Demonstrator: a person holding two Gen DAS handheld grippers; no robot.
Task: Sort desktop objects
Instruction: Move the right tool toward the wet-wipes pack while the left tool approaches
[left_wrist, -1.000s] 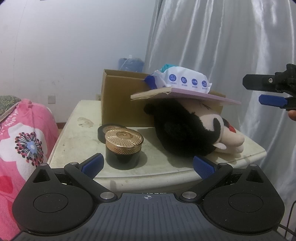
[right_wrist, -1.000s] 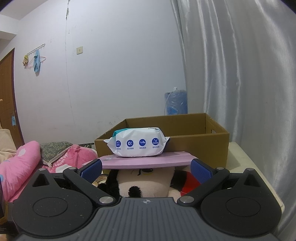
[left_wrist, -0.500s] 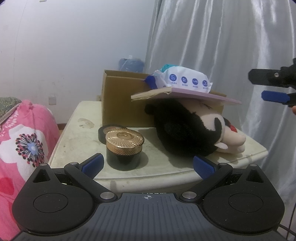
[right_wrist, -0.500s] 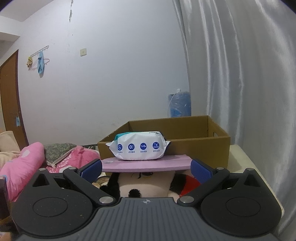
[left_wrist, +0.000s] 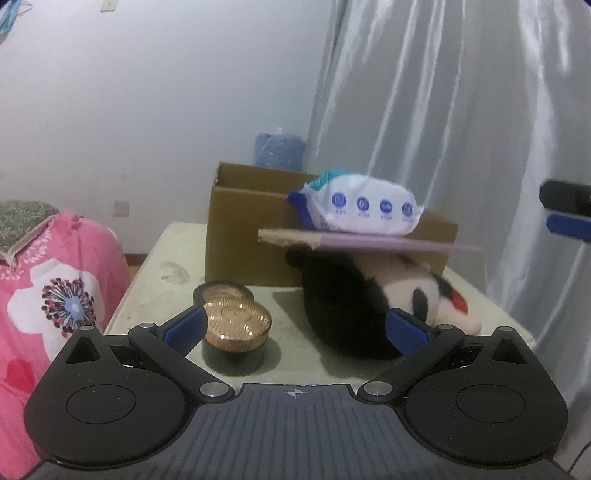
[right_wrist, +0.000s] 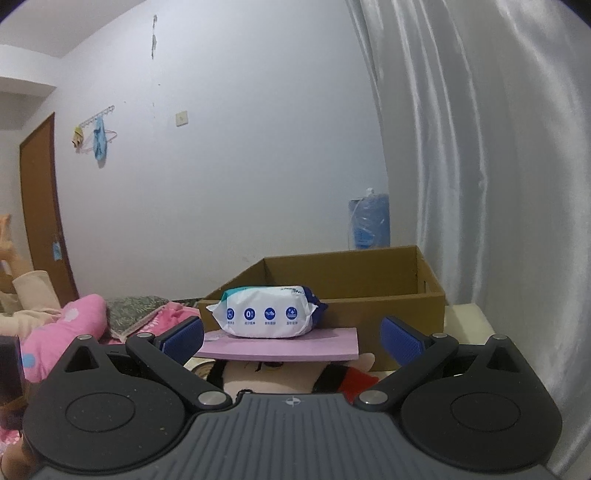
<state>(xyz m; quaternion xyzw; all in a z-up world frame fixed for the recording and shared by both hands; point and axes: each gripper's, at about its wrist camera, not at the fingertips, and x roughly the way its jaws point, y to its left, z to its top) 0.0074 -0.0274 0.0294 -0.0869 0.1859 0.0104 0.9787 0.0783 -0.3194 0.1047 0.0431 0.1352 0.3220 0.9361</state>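
The left gripper (left_wrist: 297, 329) is released: its blue pads (left_wrist: 184, 328) stand wide apart and hold nothing. It is level with the near edge of the table (left_wrist: 162, 258). The left pad overlaps the jar (left_wrist: 234, 339) in the left wrist view; contact cannot be confirmed.

The right gripper (right_wrist: 293, 338) is likewise spread, with nothing between its pads (right_wrist: 402, 341). It faces the wipes (right_wrist: 266, 314) from a position raised above the table. Its fingers also appear at the right edge of the left wrist view (left_wrist: 567, 212), well apart from the stack.

Object positions:
- The jar, black with a gold lid, stands upright near the front left of the table.
- A tin (left_wrist: 223, 293) with a gold top lies directly behind the jar, touching or nearly touching it.
- The plush (left_wrist: 354, 306), black, white and red, lies on the table right of the jar.
- A pink board (left_wrist: 369, 242) rests flat on the plush.
- The wipes pack lies on the board.
- The box (left_wrist: 243, 236), open-topped cardboard, stands on the table behind the plush and the board.

A pink blanket (left_wrist: 55, 295) lies left of the table. A curtain (left_wrist: 461, 129) hangs to the right behind it. A blue bottle (left_wrist: 279, 151) stands behind the box.
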